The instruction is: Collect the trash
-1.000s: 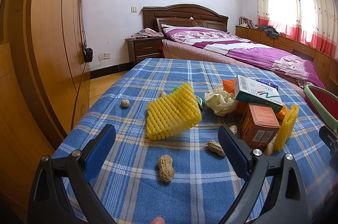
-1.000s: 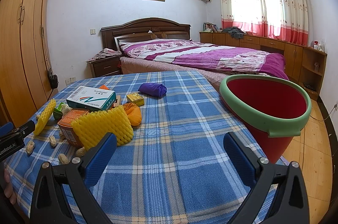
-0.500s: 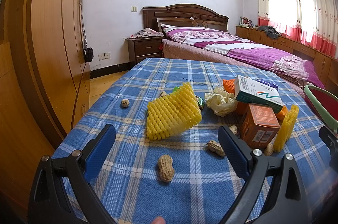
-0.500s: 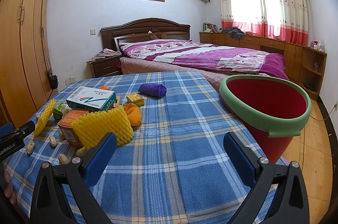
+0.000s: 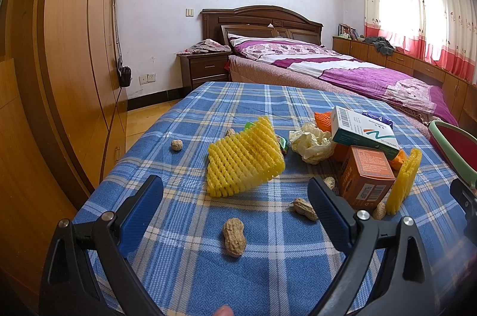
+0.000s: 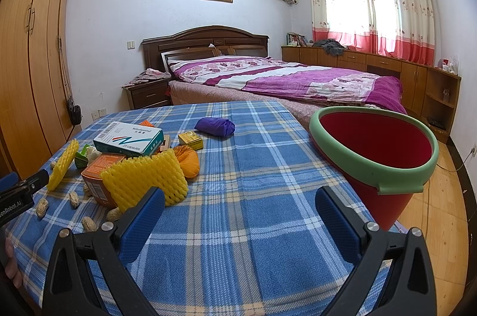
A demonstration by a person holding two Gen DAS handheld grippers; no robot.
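Note:
Trash lies on a blue plaid tablecloth. A yellow foam net, crumpled paper, an orange box under a white medicine box and several peanuts sit ahead of my open left gripper. My right gripper is open over bare cloth. A second foam net, a purple bag and a small yellow box lie to its left. The red bucket with a green rim stands at the table's right edge.
A bed stands beyond the table, a wooden wardrobe along the left wall, low cabinets under the window. The other gripper's tip shows at the left edge of the right wrist view.

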